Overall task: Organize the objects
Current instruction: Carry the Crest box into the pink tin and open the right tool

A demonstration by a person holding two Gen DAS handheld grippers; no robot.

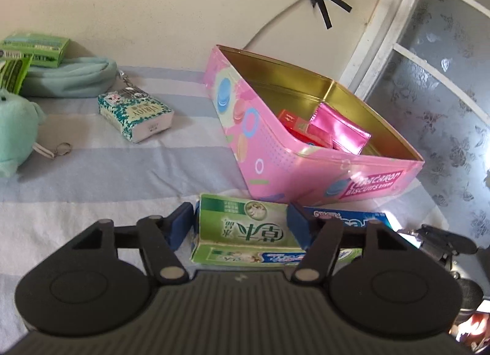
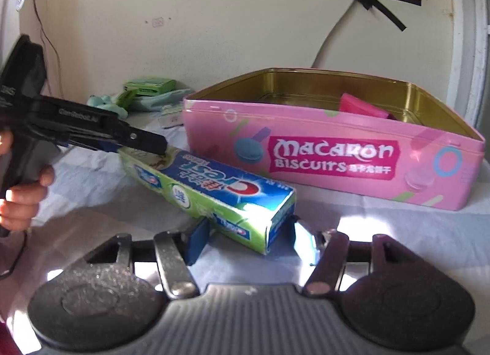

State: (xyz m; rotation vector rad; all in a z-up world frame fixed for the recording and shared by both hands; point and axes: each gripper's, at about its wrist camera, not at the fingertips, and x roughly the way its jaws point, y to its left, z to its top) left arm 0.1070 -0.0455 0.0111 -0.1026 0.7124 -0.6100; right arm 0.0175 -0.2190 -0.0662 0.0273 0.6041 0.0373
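A green and blue toothpaste box (image 1: 245,229) (image 2: 214,189) lies on the striped cloth in front of the open pink Macaron Biscuits tin (image 1: 306,168) (image 2: 337,159). My left gripper (image 1: 242,225) is shut on the box's far end; it shows in the right wrist view (image 2: 137,140) from the side. My right gripper (image 2: 248,238) has its blue pads on both sides of the box's near end, closed on it. Inside the tin lie a shiny pink pouch (image 1: 340,133) (image 2: 361,105) and red packets (image 1: 294,124).
A floral tissue pack (image 1: 136,116), a teal plush (image 1: 15,131), a light blue pouch (image 1: 67,78) and green boxes (image 1: 36,47) lie at the left near the wall. A frosted window (image 1: 444,95) stands at the right.
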